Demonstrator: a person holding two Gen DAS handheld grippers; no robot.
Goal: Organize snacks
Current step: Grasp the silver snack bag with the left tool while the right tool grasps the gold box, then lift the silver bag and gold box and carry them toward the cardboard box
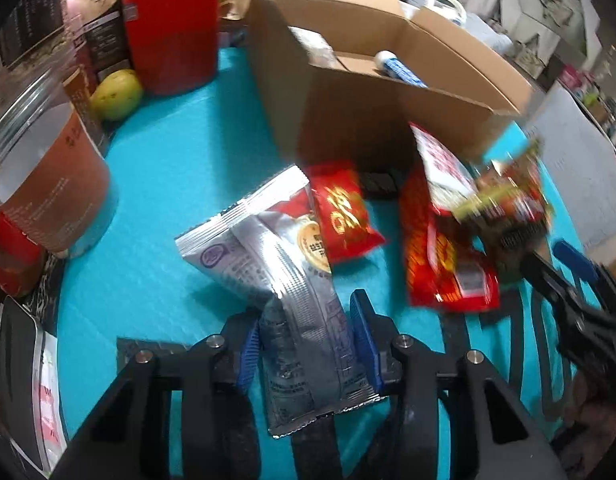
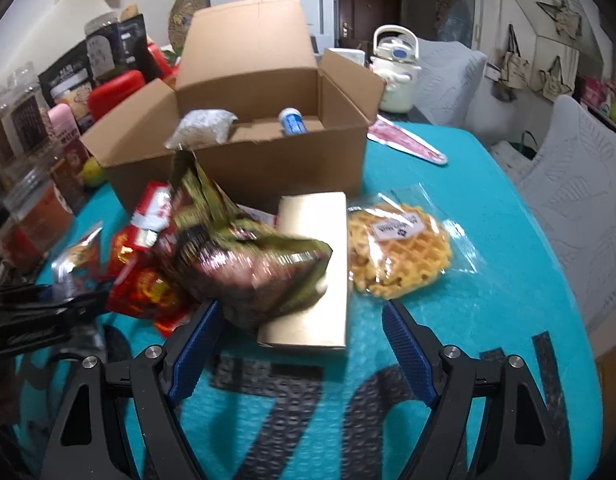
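Note:
My left gripper (image 1: 306, 344) is shut on a silver snack pouch (image 1: 276, 264), held above the teal table (image 1: 160, 184). Ahead stands an open cardboard box (image 1: 348, 112), also in the right wrist view (image 2: 248, 152), with a blue-white packet (image 2: 292, 120) and a grey pouch (image 2: 204, 128) inside. My right gripper (image 2: 300, 344) is open. A blurred dark green-and-maroon snack bag (image 2: 248, 268) lies in front of its left finger, half on a gold box (image 2: 312, 268). Red snack bags (image 1: 440, 248) lie near the cardboard box. A bagged waffle (image 2: 400, 248) lies to the right.
Jars (image 1: 48, 184), a red container (image 1: 172, 24) and a yellow-green fruit (image 1: 116, 94) crowd the table's left side. A white kettle (image 2: 396, 76) and a pink packet (image 2: 408, 142) sit behind the box. Grey chairs (image 2: 580, 184) stand to the right of the table.

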